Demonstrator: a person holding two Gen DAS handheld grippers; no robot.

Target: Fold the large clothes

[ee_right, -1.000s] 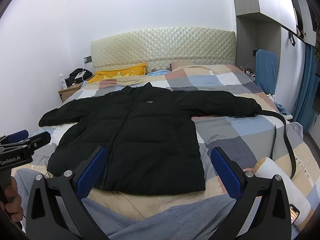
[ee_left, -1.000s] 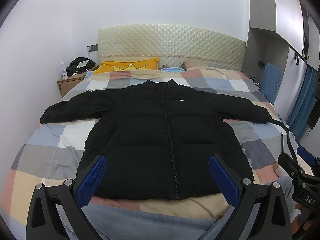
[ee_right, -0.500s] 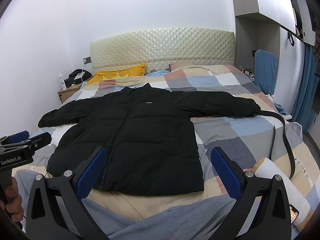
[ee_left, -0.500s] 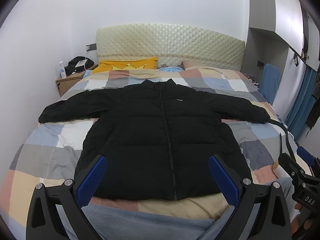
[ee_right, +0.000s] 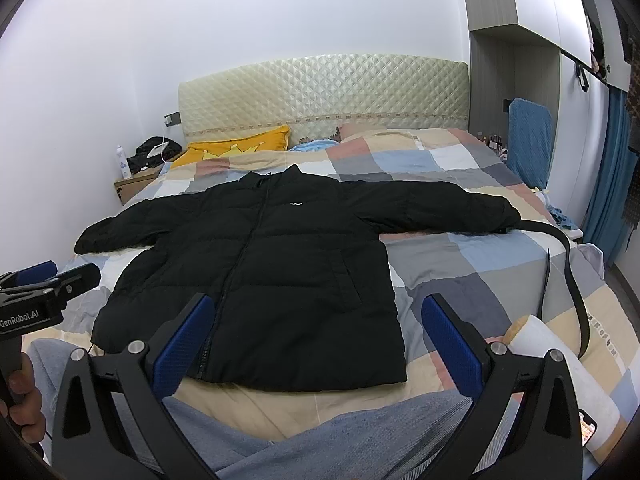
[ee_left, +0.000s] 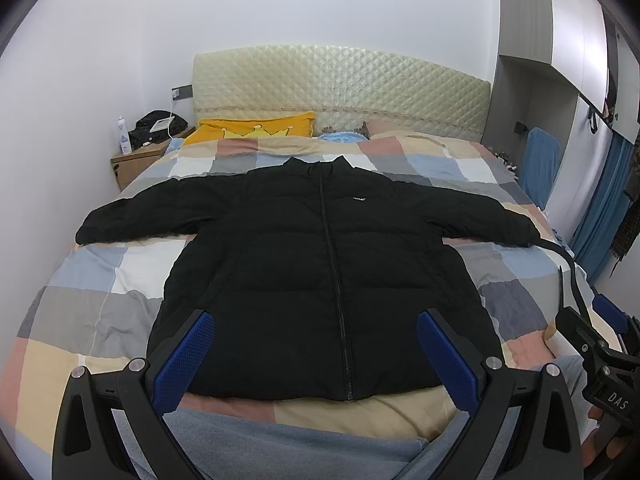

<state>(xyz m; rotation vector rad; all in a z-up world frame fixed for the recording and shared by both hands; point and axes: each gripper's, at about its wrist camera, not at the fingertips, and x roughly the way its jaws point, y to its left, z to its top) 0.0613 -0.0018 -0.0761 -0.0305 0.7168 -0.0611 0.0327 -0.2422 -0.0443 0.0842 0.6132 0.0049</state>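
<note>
A black puffer jacket (ee_left: 320, 264) lies flat and zipped on the checked bed cover (ee_left: 92, 280), both sleeves spread out sideways, collar toward the headboard. It also shows in the right wrist view (ee_right: 276, 276). My left gripper (ee_left: 316, 356) is open and empty, held above the jacket's hem at the foot of the bed. My right gripper (ee_right: 318, 354) is open and empty, held above the hem's right part. The right gripper shows at the left view's right edge (ee_left: 600, 344), and the left gripper at the right view's left edge (ee_right: 44, 292).
A black belt (ee_right: 568, 276) runs from the right sleeve's cuff along the bed's right side. A yellow pillow (ee_left: 256, 130) lies at the headboard. A wooden nightstand (ee_left: 136, 160) stands at the back left. A blue chair (ee_right: 528, 140) and curtain are at the right. A phone (ee_right: 586, 430) lies at the bed's right corner.
Both views have shifted very slightly; the jacket sits a touch lower and nearer in frame. Both grippers stay open and the jacket has not moved.
</note>
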